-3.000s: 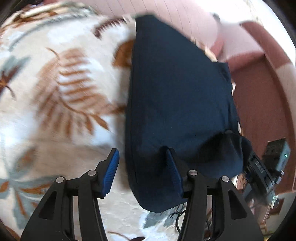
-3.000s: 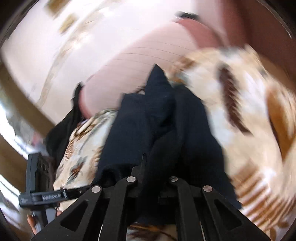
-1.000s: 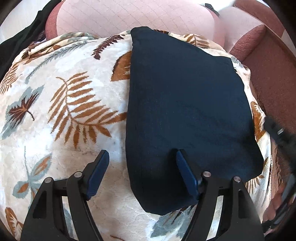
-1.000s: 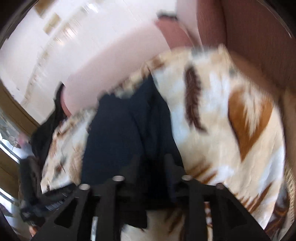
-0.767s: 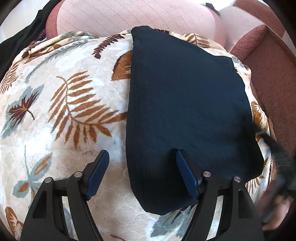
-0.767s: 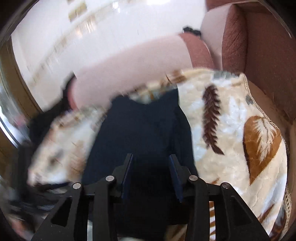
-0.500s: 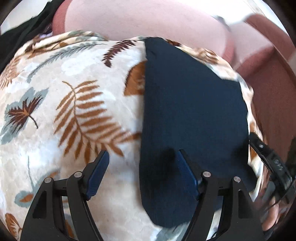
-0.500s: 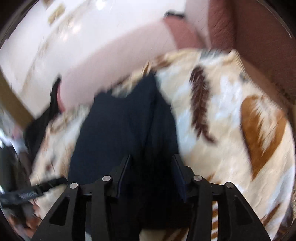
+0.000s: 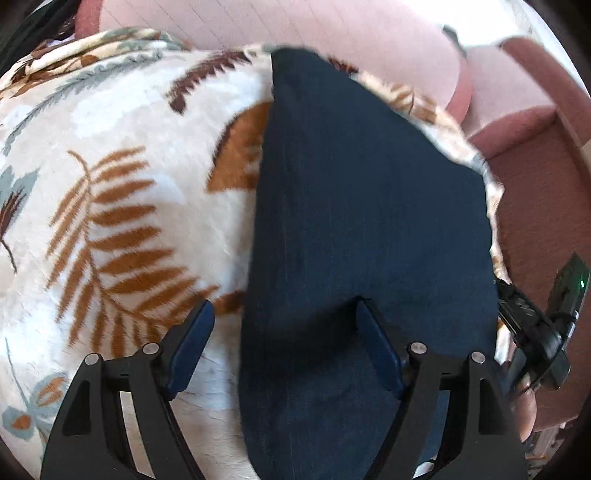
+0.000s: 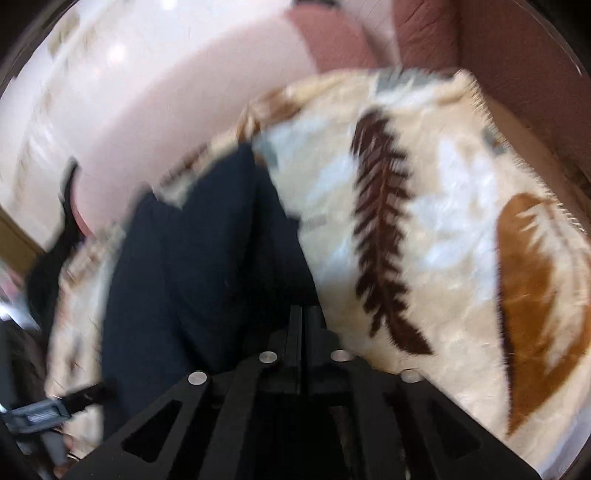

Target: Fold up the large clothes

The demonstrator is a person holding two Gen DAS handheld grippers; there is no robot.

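Lying folded flat on a leaf-patterned blanket (image 9: pixel 122 221): one dark navy garment (image 9: pixel 369 229), long axis running away from the left wrist camera, narrow far end reaching toward a pink cushion (image 9: pixel 280 26) at the blanket's far edge. Covering the right-hand part of the blanket, with bare cream plush and brown fern print showing along the garment's left edge. Hovering over the near end of the garment: left gripper (image 9: pixel 284 343), jaws spread wide and opening further, left blue pad above bare blanket just beside the cloth edge, right blue pad above the navy fabric; no fold of cloth pinched between the pads. Closing at the garment's near right-hand border, as seen in the blurred right wrist view: right gripper (image 10: pixel 302 328), fingers standing almost together; cannot tell whether any cloth is being caught in the narrow slit. Surrounding the blanket at the right: reddish-brown sofa upholstery (image 9: pixel 535 206).
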